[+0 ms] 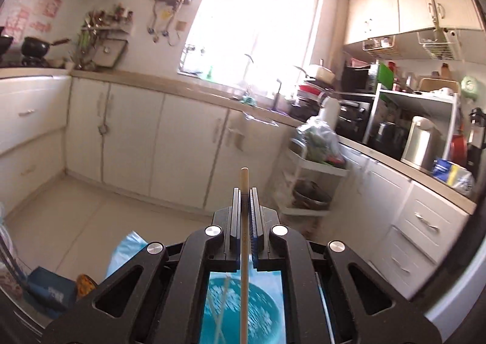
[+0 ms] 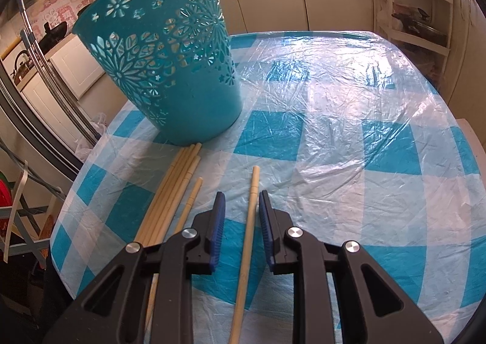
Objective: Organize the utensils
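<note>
My left gripper [image 1: 244, 192] is shut on a pale wooden chopstick [image 1: 244, 252], held upright above the teal basket [image 1: 243, 304], which shows blurred below the jaws with other chopsticks inside. In the right wrist view the teal cut-out basket [image 2: 164, 64] stands on the blue checked tablecloth [image 2: 349, 137]. My right gripper [image 2: 241, 196] is open, its jaws on either side of a single chopstick [image 2: 249, 228] lying on the cloth. A bundle of several chopsticks [image 2: 173, 192] lies left of it, reaching the basket's base.
White kitchen cabinets [image 1: 136, 131] and a counter run under a bright window [image 1: 252, 25]. A white trolley rack [image 1: 313, 173] with a bag stands at the right. A folding frame [image 2: 24, 222] stands left of the table edge.
</note>
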`<state>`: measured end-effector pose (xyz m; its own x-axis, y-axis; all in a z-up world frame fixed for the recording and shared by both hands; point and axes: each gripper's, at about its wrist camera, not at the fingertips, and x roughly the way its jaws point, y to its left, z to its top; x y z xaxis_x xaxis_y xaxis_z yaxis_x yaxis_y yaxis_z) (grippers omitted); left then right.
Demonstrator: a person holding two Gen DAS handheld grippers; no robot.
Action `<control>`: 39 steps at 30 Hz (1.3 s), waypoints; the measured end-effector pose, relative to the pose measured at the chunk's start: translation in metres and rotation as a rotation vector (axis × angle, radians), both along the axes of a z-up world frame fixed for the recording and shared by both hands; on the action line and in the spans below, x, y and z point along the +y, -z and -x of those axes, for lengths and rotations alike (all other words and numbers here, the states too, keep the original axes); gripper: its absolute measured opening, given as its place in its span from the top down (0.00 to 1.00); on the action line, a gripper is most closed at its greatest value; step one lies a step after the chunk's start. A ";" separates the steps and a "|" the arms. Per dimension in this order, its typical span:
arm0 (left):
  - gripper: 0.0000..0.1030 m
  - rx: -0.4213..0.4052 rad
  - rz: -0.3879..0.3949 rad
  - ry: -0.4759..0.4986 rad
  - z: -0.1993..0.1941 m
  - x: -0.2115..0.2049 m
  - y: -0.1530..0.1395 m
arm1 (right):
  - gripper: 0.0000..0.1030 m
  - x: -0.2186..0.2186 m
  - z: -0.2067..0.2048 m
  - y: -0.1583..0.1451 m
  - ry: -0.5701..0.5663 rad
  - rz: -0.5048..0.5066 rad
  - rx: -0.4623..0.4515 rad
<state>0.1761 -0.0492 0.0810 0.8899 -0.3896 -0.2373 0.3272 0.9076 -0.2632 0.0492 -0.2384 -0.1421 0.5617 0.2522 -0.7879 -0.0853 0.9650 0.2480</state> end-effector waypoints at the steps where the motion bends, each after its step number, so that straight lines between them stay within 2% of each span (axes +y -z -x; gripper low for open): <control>1: 0.95 -0.006 -0.006 -0.021 -0.007 -0.002 0.002 | 0.77 -0.001 0.000 0.000 0.000 -0.008 0.000; 8: 0.95 0.018 -0.054 -0.079 -0.033 -0.015 0.034 | 0.76 -0.005 0.000 0.001 -0.001 -0.039 0.003; 17: 0.94 0.103 -0.191 -0.060 -0.021 -0.024 0.080 | 0.73 0.000 0.000 0.000 -0.015 0.000 -0.002; 19: 0.87 0.126 -0.215 -0.057 -0.014 -0.019 0.085 | 0.72 0.004 0.000 0.000 -0.020 0.019 -0.005; 21: 0.65 0.132 -0.220 -0.068 -0.004 -0.010 0.087 | 0.72 0.006 0.000 0.000 -0.022 0.035 -0.006; 23: 0.49 0.122 -0.211 -0.101 0.010 0.004 0.086 | 0.72 0.008 0.000 -0.001 -0.023 0.050 -0.008; 26: 0.40 0.127 -0.223 -0.129 0.029 0.024 0.090 | 0.72 0.014 0.001 -0.001 -0.023 0.080 -0.009; 29: 0.25 0.154 -0.256 -0.169 0.049 0.042 0.096 | 0.72 0.013 0.002 -0.002 -0.014 0.089 -0.007; 33: 0.17 0.196 -0.276 -0.187 0.068 0.060 0.105 | 0.72 0.012 0.007 -0.003 0.004 0.092 0.000; 39: 0.12 0.285 -0.279 -0.190 0.084 0.072 0.119 | 0.72 0.012 0.009 -0.004 0.026 0.106 0.028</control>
<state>0.0921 0.0232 -0.0382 0.8230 -0.1111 -0.5570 0.0971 0.9938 -0.0547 0.0398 -0.2265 -0.1376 0.5443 0.1521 -0.8250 -0.0539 0.9877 0.1465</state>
